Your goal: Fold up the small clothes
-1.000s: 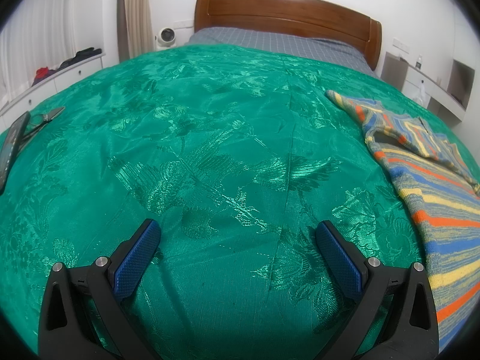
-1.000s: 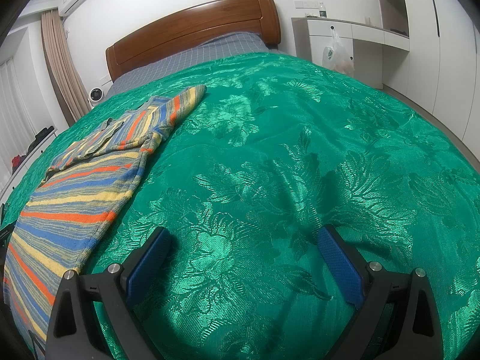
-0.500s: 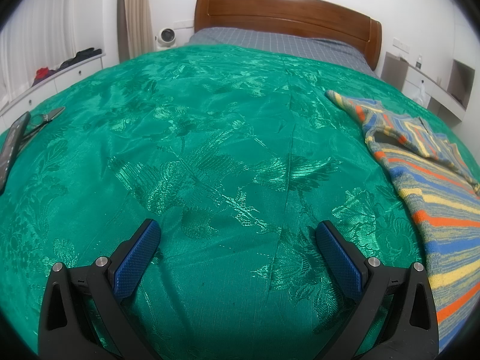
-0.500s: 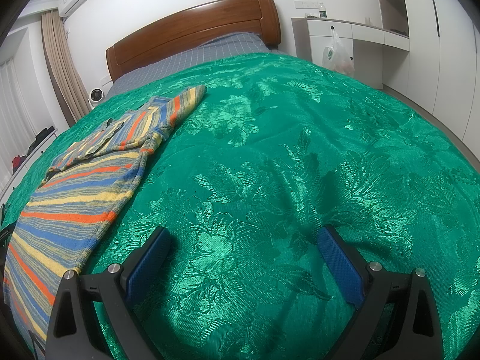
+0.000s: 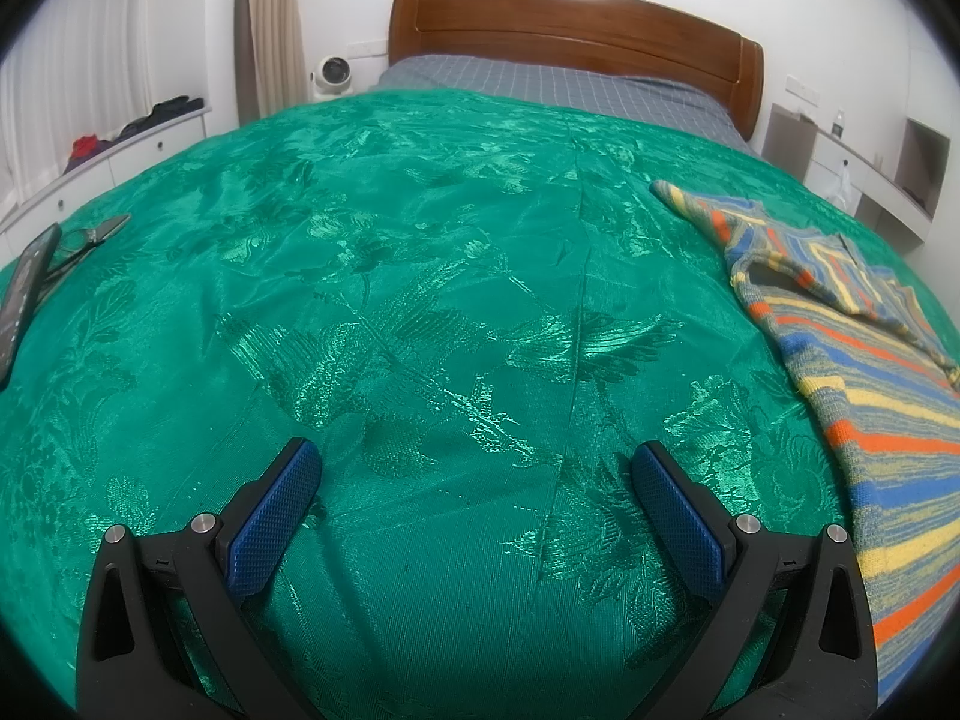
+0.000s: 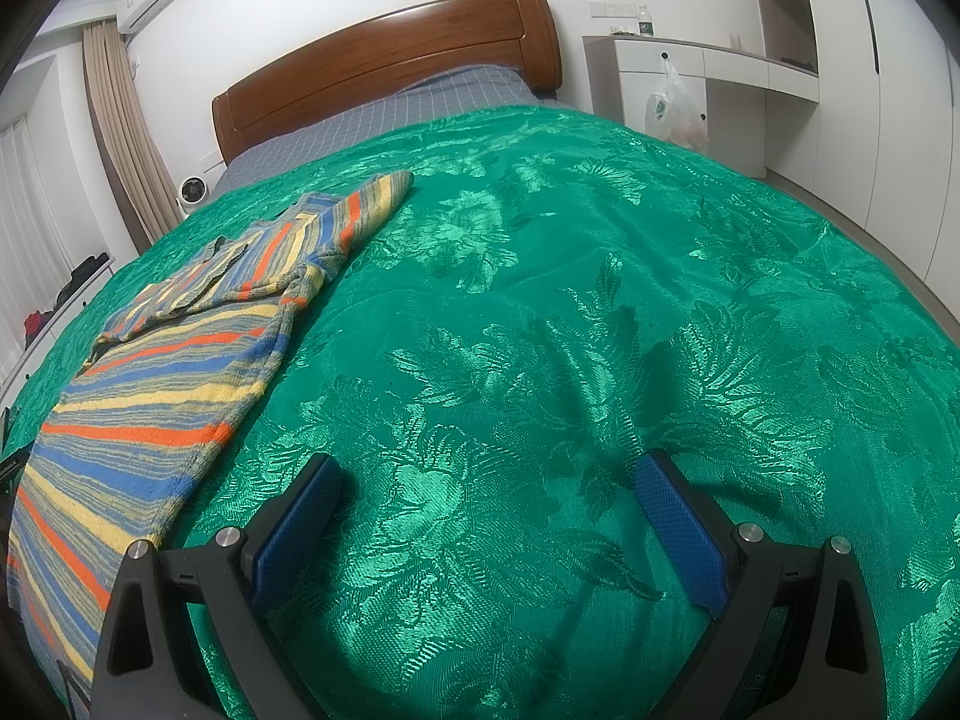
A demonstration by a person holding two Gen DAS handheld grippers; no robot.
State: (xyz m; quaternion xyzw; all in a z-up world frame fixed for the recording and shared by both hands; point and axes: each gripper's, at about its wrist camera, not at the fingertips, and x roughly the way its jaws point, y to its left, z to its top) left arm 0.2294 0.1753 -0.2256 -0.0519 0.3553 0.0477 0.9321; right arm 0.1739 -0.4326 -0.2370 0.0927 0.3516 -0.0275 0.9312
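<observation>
A small striped knit sweater in blue, orange and yellow lies flat on the green bedspread, at the right edge of the left wrist view and at the left of the right wrist view. One sleeve is folded across its chest; the other sleeve points toward the headboard. My left gripper is open over bare bedspread, left of the sweater. My right gripper is open over bare bedspread, right of the sweater's hem. Neither holds anything.
The green brocade bedspread covers the bed up to a wooden headboard. A phone and scissors lie at the bed's left edge. White drawers stand on the left, a white desk with a plastic bag on the right.
</observation>
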